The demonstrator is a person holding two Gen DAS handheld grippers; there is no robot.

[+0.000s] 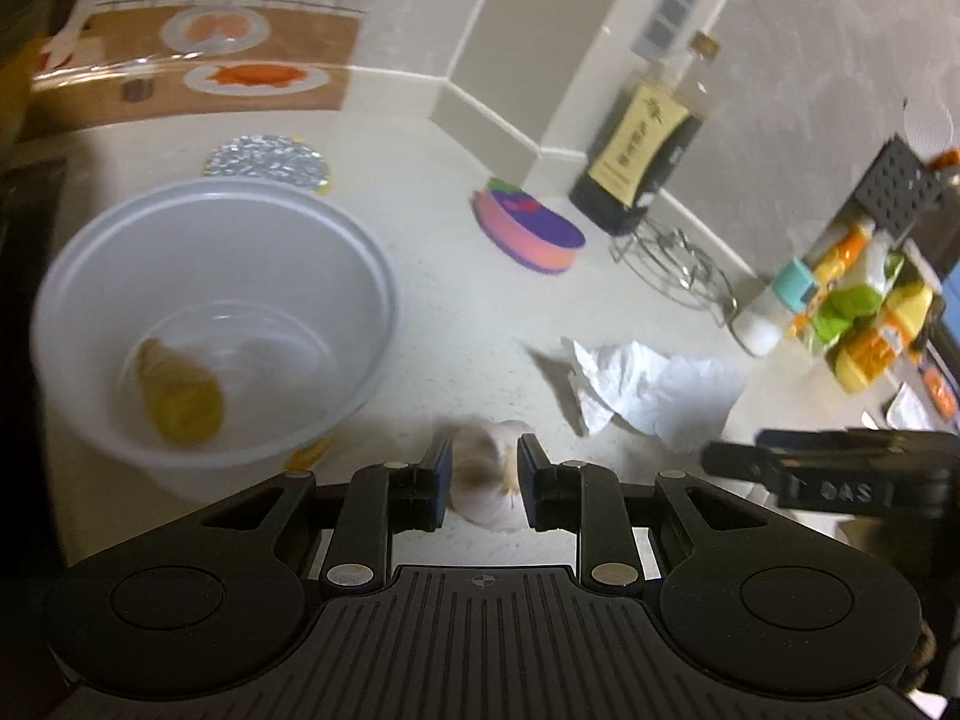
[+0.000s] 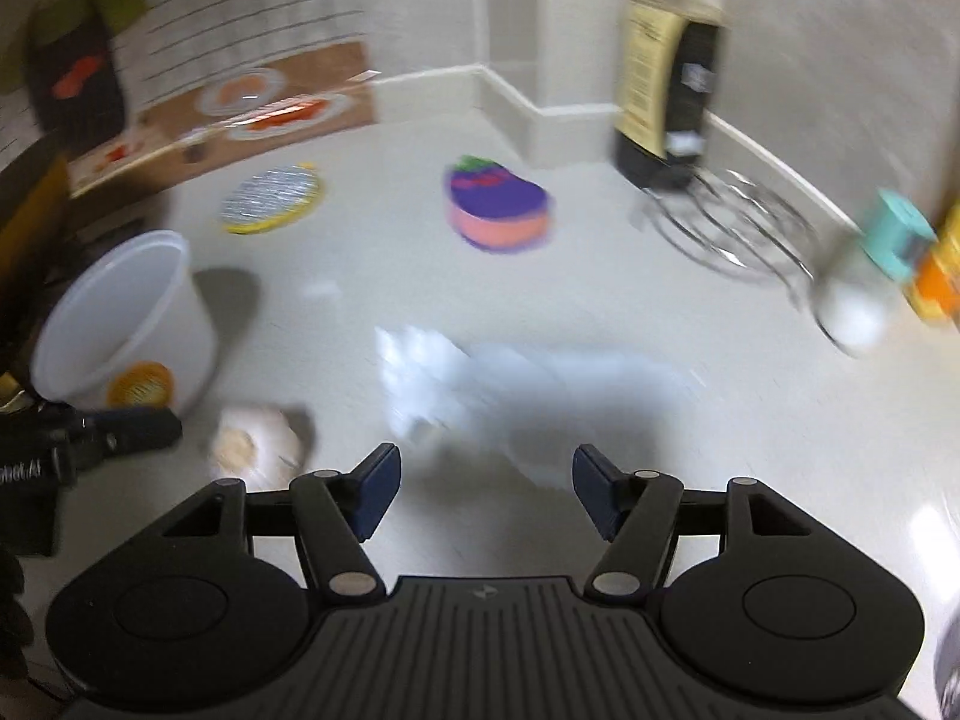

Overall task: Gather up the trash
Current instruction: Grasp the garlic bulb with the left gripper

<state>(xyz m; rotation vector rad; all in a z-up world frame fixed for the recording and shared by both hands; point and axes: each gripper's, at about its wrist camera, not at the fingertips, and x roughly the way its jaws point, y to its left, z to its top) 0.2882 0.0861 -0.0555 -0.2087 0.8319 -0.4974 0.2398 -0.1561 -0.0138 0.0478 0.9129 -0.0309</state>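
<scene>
Garlic (image 1: 486, 474): lodged between the left gripper (image 1: 480, 474) jaws, which are closed against it, low over the worktop (image 1: 420, 228). Cup (image 1: 210, 324): just left, mouth open, unobstructed. Tissue (image 2: 516, 396): crumpled, directly ahead of the right gripper (image 2: 483, 492), jaws spread, nothing held. Bottle (image 1: 648, 132), sponge (image 1: 528, 234): well behind.

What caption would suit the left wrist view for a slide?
Left gripper jaws straddle a garlic bulb beside the white cup; crumpled tissue lies nearby.
</scene>
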